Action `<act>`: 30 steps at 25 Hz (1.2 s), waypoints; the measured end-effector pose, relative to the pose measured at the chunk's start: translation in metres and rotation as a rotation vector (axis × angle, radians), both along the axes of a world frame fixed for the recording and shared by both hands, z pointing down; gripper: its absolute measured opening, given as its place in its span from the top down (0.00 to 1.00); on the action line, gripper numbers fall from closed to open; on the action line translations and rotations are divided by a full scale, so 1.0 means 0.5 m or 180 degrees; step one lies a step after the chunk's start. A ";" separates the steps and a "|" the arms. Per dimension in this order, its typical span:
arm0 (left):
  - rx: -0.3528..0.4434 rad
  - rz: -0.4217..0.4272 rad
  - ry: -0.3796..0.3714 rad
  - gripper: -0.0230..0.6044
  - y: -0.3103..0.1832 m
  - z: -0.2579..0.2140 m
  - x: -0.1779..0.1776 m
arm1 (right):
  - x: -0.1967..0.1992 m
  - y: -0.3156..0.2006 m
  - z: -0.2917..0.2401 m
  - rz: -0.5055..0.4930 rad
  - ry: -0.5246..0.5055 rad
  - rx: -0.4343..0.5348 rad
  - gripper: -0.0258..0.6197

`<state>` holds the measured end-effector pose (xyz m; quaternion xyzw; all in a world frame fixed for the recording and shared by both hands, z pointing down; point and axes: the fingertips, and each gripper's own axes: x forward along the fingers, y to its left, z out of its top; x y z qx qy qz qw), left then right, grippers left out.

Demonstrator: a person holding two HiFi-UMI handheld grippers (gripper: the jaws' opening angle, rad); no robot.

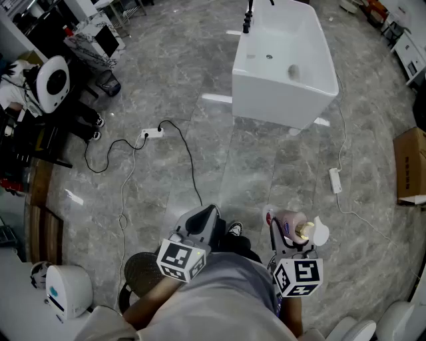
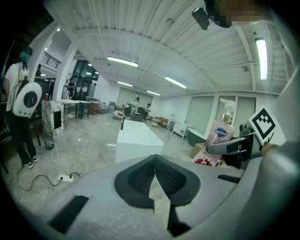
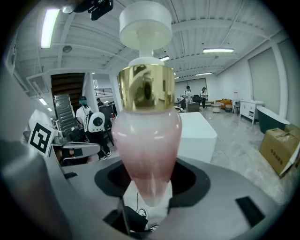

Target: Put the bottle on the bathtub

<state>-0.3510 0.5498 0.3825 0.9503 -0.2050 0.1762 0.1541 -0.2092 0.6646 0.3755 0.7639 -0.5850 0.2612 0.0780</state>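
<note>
A pink bottle (image 1: 291, 226) with a gold collar and a white pump top stands between the jaws of my right gripper (image 1: 287, 234), which is shut on its lower body. In the right gripper view the bottle (image 3: 146, 136) fills the middle, upright in that gripper (image 3: 147, 190). My left gripper (image 1: 204, 218) is held beside it at the left, its pads (image 2: 155, 176) meeting at the tips with nothing between them; the bottle (image 2: 220, 136) shows at the right of that view. The white bathtub (image 1: 283, 63) stands on the floor far ahead, and shows as the bathtub (image 2: 136, 138) in the left gripper view.
A black faucet (image 1: 247, 20) rises at the tub's far left corner. A power strip with black cables (image 1: 152, 133) lies on the grey floor at left, another strip (image 1: 335, 180) at right. A cardboard box (image 1: 411, 163) sits far right. A person with a white backpack (image 1: 50, 83) stands at left.
</note>
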 end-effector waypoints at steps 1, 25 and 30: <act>0.0003 -0.0030 0.0001 0.96 -0.002 0.002 0.004 | 0.005 -0.001 0.004 -0.0014 -0.0002 0.0009 0.62; -0.0234 -0.0409 0.0190 0.96 -0.323 0.020 0.109 | 0.135 -0.275 0.023 -0.0224 -0.0222 -0.0125 0.62; -0.0265 -0.0355 0.0191 0.96 -0.429 0.003 0.150 | 0.168 -0.387 0.007 -0.0222 -0.0238 -0.0149 0.62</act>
